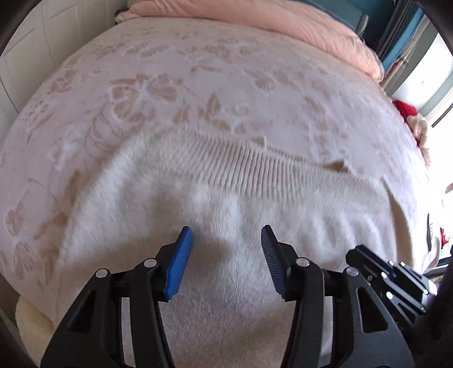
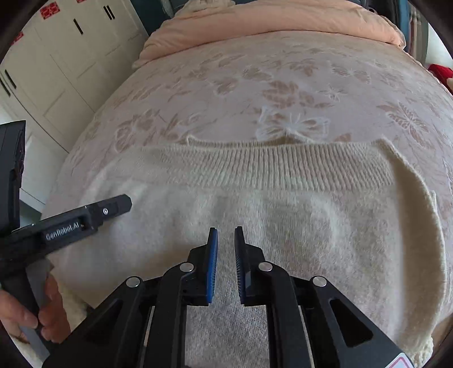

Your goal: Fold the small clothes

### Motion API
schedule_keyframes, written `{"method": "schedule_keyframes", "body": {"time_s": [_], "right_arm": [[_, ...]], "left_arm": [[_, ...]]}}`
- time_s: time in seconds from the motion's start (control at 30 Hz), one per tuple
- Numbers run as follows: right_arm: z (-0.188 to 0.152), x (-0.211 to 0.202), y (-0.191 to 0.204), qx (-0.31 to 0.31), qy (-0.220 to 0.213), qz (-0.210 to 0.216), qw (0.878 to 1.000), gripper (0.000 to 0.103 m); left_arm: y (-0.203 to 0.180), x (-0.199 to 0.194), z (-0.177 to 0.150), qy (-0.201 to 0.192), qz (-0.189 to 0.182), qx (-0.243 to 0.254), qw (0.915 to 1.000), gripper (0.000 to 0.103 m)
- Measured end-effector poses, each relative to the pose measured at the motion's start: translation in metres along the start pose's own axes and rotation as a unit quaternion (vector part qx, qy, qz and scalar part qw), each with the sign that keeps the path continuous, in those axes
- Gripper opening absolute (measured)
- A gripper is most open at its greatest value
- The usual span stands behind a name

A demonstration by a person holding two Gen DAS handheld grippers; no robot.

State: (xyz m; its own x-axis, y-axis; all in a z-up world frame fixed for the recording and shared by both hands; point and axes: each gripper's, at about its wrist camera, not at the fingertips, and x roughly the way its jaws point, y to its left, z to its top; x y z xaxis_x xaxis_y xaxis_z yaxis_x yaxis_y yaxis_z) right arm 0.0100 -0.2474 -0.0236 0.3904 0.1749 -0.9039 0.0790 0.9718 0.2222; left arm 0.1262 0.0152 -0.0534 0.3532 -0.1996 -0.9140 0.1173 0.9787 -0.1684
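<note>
A cream knitted sweater (image 1: 226,198) lies flat on the bed, its ribbed hem band (image 1: 240,167) toward the far side. It also shows in the right wrist view (image 2: 283,220), with the ribbed band (image 2: 283,167) across the middle. My left gripper (image 1: 226,235) is open, hovering over the sweater's near part with nothing between its blue pads. My right gripper (image 2: 226,235) is over the sweater too, its pads a narrow gap apart, holding nothing. The left gripper's body (image 2: 70,223) shows at the left of the right wrist view, held by a hand (image 2: 31,311).
The bed is covered by a pink floral blanket (image 1: 198,85) with a peach duvet (image 1: 283,22) at the far end. White wardrobe doors (image 2: 56,56) stand to the left. A red item (image 1: 405,109) lies at the bed's right edge.
</note>
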Motion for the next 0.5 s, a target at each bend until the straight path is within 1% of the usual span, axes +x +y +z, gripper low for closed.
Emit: {"method": "schedule_keyframes", "body": {"time_s": [0.03, 0.07, 0.1, 0.13, 0.17, 0.2, 0.23, 0.3, 0.33, 0.37, 0.4, 0.43, 0.47, 0.5], "right_arm": [[-0.004, -0.002, -0.014, 0.030, 0.006, 0.006, 1.000, 0.006], [-0.006, -0.014, -0.030, 0.061, -0.002, 0.014, 0.998, 0.004], [-0.009, -0.030, -0.040, 0.076, -0.020, 0.007, 0.997, 0.005], [-0.012, -0.046, -0.048, 0.079, -0.039, -0.006, 0.996, 0.008], [-0.015, -0.057, -0.056, 0.081, -0.052, -0.021, 0.995, 0.010], [-0.017, -0.062, -0.066, 0.084, -0.056, -0.037, 0.994, 0.010], [-0.022, -0.059, -0.077, 0.088, -0.049, -0.055, 0.993, 0.010], [-0.033, -0.037, -0.103, 0.102, 0.004, -0.107, 0.989, 0.010], [-0.039, -0.040, -0.115, 0.126, 0.004, -0.095, 0.988, 0.007], [-0.043, -0.052, -0.122, 0.150, -0.013, -0.075, 0.986, 0.005], [-0.046, -0.066, -0.125, 0.161, -0.029, -0.076, 0.984, 0.007], [-0.049, -0.077, -0.127, 0.160, -0.044, -0.085, 0.983, 0.007], [-0.052, -0.083, -0.129, 0.152, -0.051, -0.095, 0.982, 0.012], [-0.055, -0.080, -0.132, 0.146, -0.043, -0.108, 0.982, 0.013]], "left_arm": [[0.003, 0.006, -0.009, 0.004, 0.006, -0.003, 1.0000, 0.048], [0.006, 0.005, -0.015, -0.005, 0.004, 0.000, 1.0000, 0.048], [0.005, 0.001, -0.018, -0.011, 0.009, 0.012, 0.9998, 0.048], [0.005, -0.003, -0.019, -0.012, 0.017, 0.021, 0.9996, 0.048], [0.006, -0.005, -0.020, -0.011, 0.018, 0.023, 0.9995, 0.048], [0.008, -0.005, -0.020, -0.009, 0.017, 0.021, 0.9996, 0.048], [0.009, -0.003, -0.021, -0.008, 0.018, 0.018, 0.9996, 0.048], [0.009, -0.002, -0.023, -0.010, 0.024, 0.017, 0.9995, 0.048], [0.007, -0.003, -0.023, -0.010, 0.030, 0.020, 0.9993, 0.048], [0.004, -0.005, -0.024, -0.008, 0.033, 0.023, 0.9992, 0.048], [0.003, -0.008, -0.024, -0.006, 0.035, 0.026, 0.9990, 0.049], [0.003, -0.011, -0.025, -0.006, 0.035, 0.026, 0.9990, 0.049], [0.004, -0.014, -0.027, -0.006, 0.034, 0.024, 0.9991, 0.049], [0.005, -0.016, -0.029, -0.006, 0.035, 0.020, 0.9992, 0.049]]}}
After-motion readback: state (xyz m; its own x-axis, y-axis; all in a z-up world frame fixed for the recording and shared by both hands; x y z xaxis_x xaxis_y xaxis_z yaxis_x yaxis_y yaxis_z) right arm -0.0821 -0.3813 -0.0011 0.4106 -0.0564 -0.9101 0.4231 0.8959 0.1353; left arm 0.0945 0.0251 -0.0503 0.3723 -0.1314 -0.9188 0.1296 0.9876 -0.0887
